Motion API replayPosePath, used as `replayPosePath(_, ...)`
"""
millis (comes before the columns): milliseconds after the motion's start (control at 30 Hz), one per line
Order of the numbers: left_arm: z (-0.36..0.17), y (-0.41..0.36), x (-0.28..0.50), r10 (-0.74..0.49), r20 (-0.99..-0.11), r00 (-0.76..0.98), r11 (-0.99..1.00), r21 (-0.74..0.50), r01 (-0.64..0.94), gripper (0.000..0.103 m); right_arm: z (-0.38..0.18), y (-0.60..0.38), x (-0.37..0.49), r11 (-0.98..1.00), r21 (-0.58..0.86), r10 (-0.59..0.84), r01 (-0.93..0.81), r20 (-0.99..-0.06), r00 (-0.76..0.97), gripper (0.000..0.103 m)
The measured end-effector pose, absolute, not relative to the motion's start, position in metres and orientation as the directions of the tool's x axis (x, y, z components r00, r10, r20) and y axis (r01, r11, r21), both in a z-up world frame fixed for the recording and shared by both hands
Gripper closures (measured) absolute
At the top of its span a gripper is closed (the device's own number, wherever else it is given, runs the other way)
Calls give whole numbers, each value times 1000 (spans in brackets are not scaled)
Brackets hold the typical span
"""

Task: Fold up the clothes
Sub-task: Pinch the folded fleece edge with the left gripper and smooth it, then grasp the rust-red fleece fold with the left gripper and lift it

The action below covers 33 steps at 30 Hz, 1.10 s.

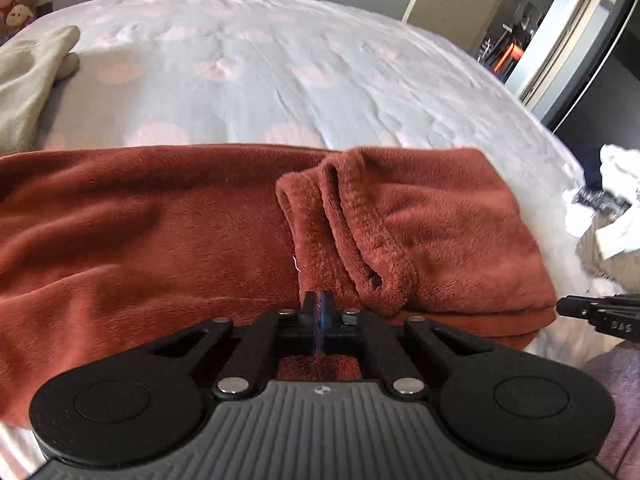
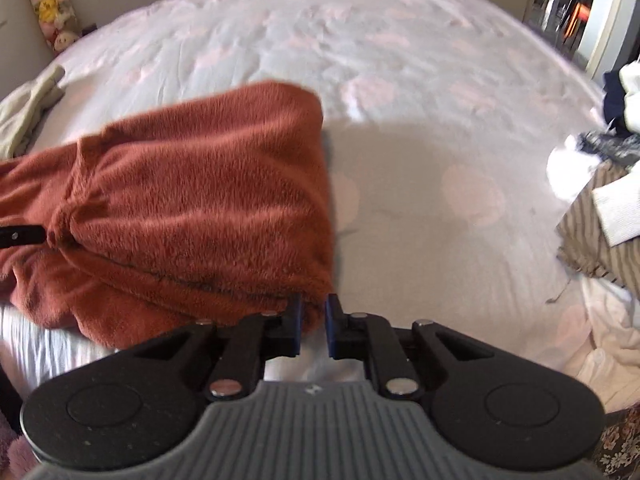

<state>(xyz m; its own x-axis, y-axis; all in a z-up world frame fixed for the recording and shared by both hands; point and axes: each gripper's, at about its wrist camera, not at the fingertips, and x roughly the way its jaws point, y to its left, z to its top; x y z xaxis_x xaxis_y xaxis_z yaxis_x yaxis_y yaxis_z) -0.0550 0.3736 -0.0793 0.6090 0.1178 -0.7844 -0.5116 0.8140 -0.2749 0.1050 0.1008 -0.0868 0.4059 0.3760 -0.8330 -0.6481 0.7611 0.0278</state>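
A rust-brown fleece garment (image 1: pixel 160 232) lies across the near edge of the bed, a folded cuff-like part (image 1: pixel 360 232) on top. My left gripper (image 1: pixel 318 306) is shut, its tips pinching the fleece's near edge. In the right wrist view it (image 2: pixel 24 236) enters from the left, with fabric bunched at its tip. My right gripper (image 2: pixel 313 320) is shut on the near right corner of the garment (image 2: pixel 192 200), and fleece fills the narrow gap between its blue pads (image 2: pixel 296 320). In the left wrist view its black fingers (image 1: pixel 592 312) show at the right edge.
The bed (image 2: pixel 400 100) has a pale sheet with pink spots. A beige garment (image 1: pixel 28 80) lies far left. A pile of white, dark and striped clothes (image 2: pixel 600 208) sits at the right edge. Plush toys (image 2: pixel 52 8) stand by the wall, with a doorway (image 1: pixel 520 40) far right.
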Motion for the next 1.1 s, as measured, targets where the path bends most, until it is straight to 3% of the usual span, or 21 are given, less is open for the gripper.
replayPosePath(67,-67,379,-69,124,-766,631,799,-300,-521,94,-81,99,98,762,-4,381,-648,-806,454,72)
replayPosePath(167,-46,391,-94,204,-747,632,768,-278,-577,73,-77,104,90,751,-74,366,-657,-781,507,64)
replayPosePath(267,-27,411,-123,301,-734,608,705,-259,-661,58,-77,112,85,727,-130,342,-674,-783,520,61)
replayPosePath(467,-5,471,-179,441,-709,550,541,-278,-794,48,-76,118,82,689,-173,332,-704,-788,519,58)
replayPosePath(600,-2,516,-199,477,-761,441,456,-215,-864,48,-77,122,84,680,-181,316,-711,-802,507,57)
replayPosePath(900,-59,578,-197,242,-905,349,541,-172,-823,45,-85,138,77,639,-288,230,-714,-814,534,56)
replayPosePath(1100,-100,589,-192,199,-949,245,555,-97,-826,44,-91,148,75,603,-348,177,-718,-819,546,56)
